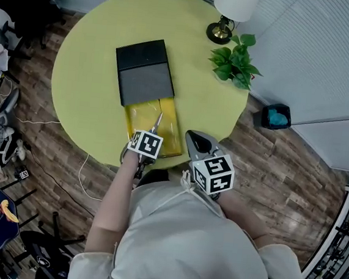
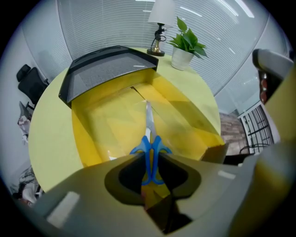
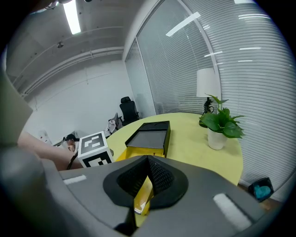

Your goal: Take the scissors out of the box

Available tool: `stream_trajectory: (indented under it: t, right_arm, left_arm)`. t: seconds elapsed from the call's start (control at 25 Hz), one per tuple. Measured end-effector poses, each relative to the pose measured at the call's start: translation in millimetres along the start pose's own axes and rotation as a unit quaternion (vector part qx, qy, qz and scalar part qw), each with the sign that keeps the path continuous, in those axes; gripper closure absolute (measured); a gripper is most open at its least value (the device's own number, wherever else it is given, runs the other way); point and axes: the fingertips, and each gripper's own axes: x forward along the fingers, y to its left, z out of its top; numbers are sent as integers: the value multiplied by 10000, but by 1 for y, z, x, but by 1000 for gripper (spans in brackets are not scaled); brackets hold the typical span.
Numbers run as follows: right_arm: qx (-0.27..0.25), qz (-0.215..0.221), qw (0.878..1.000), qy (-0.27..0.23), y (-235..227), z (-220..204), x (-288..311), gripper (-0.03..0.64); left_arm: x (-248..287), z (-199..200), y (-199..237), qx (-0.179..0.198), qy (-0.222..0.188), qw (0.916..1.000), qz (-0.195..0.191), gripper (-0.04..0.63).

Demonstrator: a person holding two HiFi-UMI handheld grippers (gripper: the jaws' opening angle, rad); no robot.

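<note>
**A:** Where are the scissors (image 1: 157,122)?

**B:** Flat in the open yellow half of the box (image 2: 82,139), by the table's (image 1: 81,84) near edge. The blades point toward the far edge and the black sleeve (image 1: 145,72). They are not out yet.

**A:** And the left gripper (image 2: 149,163)?

**B:** It points almost straight down at the box's near end. Its pads (image 2: 126,171) press on the blue handles from both sides, with the loops squeezed together between them. I'd call that a grip, though it sits on the very ends of the loops.

**A:** The right gripper (image 3: 148,161)?

**B:** It sits low at the box's near right corner. Its jaws are drawn together, and a strip of yellow wall shows in the gap. I judge that it pinches that wall to steady the box, but the hold is hard to read.

**A:** So how to lift well?

**B:** Raise the handles first, and slowly, so the blades trail and leave the floor of the box without swinging. Go up rather than toward the near edge, because the near wall seems to stand close behind the handles. Squeeze evenly, since smooth plastic loops may pivot between the pads. Steer the tips away from the sleeve's lip and the side walls. If the box rises with the scissors, firm up the right hold before going on.
</note>
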Motion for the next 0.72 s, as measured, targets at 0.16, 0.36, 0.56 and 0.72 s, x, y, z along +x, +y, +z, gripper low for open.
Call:
stream_trajectory:
  t: [0.16, 0.36, 0.56, 0.72]
  right_arm:
    - [-75, 13, 10000, -22, -4, 2, -5, 617]
    - [-114, 79, 9999, -45, 1, 3, -5, 617]
    - [-156, 160, 9997, -132, 13, 9, -4, 617]
    - [-225, 187, 9993, -227, 21, 17, 1, 617]
  left_arm:
    - [-7, -2, -3, -300, -131, 9993, -183, 502]
    - [-34, 5, -2, -486, -635, 9966, -215, 503]
    - [-74, 17, -2, -565, -1475, 9872, -205, 503]
    - [-105, 26, 2, -545, -2026, 9776, -140, 503]
